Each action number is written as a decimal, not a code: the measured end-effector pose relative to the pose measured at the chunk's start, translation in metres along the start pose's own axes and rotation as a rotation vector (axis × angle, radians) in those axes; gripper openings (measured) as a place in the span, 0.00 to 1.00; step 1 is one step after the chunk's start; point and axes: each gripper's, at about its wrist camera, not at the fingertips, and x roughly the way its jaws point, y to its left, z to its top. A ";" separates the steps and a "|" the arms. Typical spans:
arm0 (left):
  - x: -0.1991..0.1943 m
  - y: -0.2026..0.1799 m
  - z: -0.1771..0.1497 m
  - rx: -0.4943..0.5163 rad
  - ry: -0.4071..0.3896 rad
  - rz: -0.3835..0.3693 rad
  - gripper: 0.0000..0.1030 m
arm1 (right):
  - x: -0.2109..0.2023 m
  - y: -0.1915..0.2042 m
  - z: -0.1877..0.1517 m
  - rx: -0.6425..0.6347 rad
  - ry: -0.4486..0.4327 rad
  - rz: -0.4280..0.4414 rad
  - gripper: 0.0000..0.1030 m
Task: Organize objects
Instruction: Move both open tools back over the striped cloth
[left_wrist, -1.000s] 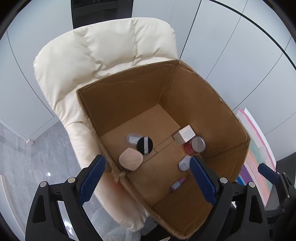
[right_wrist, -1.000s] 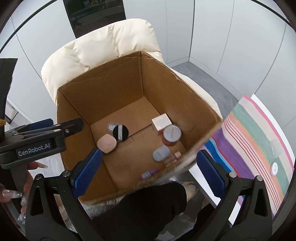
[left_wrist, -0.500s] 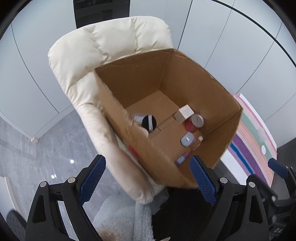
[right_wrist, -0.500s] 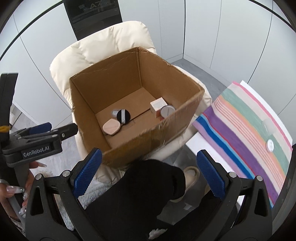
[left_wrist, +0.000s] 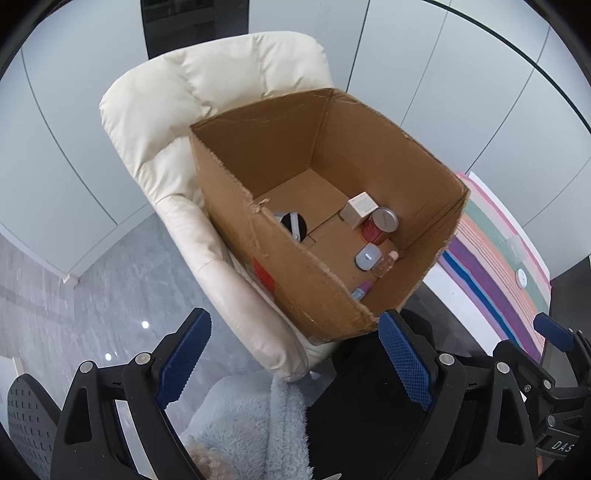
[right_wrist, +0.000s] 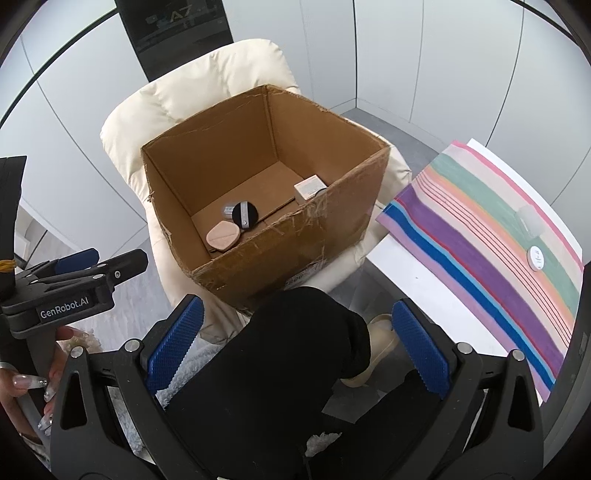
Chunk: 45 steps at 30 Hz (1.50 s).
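Bright, even indoor light; strong fisheye warp

Wall panels (left_wrist: 424, 92) bow towards the black corners. Small glare spots dot the glossy grey floor (left_wrist: 74, 280) at near left. Soft shadow fills the cardboard box (right_wrist: 295, 251); focus is sharp throughout.

both grippers point steeply down, side by side. the left gripper (left_wrist: 295, 363) has its blue pads wide apart with nothing between them. the right gripper (right_wrist: 297, 349) is just as wide and bare. a hand (right_wrist: 26, 387) with long nails grips the left gripper's handle.
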 end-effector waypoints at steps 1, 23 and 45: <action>-0.001 -0.002 0.000 0.003 -0.007 -0.006 0.91 | -0.002 -0.002 0.000 0.006 -0.005 -0.001 1.00; 0.015 -0.135 -0.008 0.277 0.036 -0.148 0.91 | -0.044 -0.116 -0.047 0.285 -0.046 -0.141 1.00; 0.015 -0.309 -0.061 0.627 0.090 -0.302 0.91 | -0.108 -0.256 -0.163 0.639 -0.076 -0.358 1.00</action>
